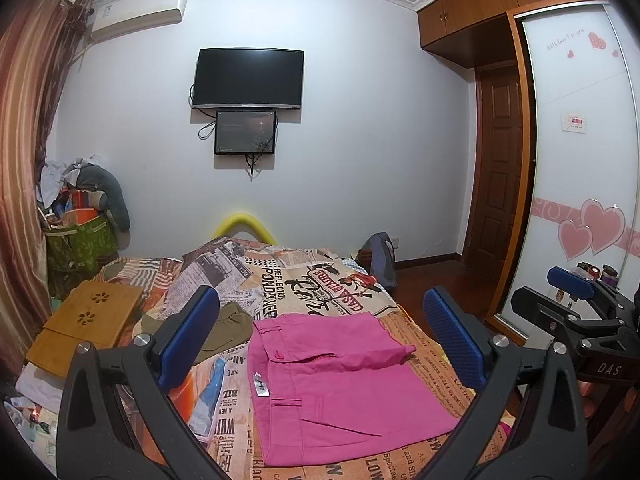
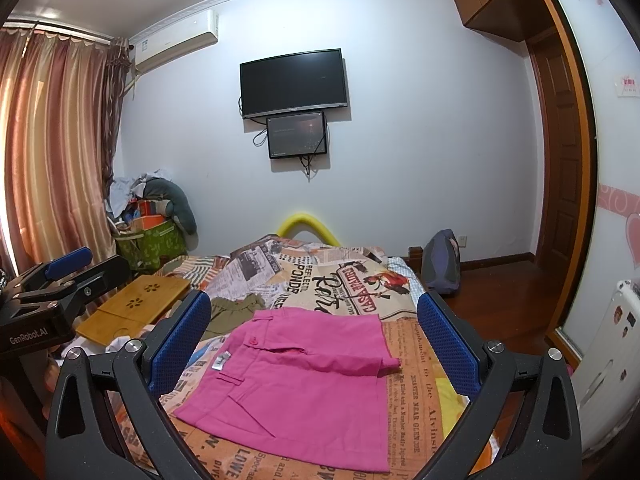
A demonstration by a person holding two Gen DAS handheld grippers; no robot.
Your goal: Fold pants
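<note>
Holding both claws raised above the near end of the bed, I have nothing gripped: my left claw (image 1: pixel 320 344) stands with its blue pads wide apart, and my right claw (image 2: pixel 316 344) is spread the same way, empty. Just below and ahead of them the pink pants (image 1: pixel 336 384) lie flat on the bedspread (image 1: pixel 304 284), folded into a compact rectangle with the waistband toward my left and one loose hem (image 2: pixel 384 360) jutting out on the right. I judge the fold nearly done, and I keep clear so the cloth can settle unpulled. A small white tag (image 1: pixel 259 388) sits at the waistband; its print is too small to read. Across from each camera the other tool shows its lettering: "DAS" (image 1: pixel 608 369) and "GenRobot.AI" (image 2: pixel 28 337). Beyond the pants lies an olive garment (image 1: pixel 228 328), beside a bamboo lap tray (image 1: pixel 86 324). Farther on the bedspread reads "CASA DE PAUTA" and "REFLECTIONS". On the far wall hangs a dark television (image 1: pixel 248 78).
</note>
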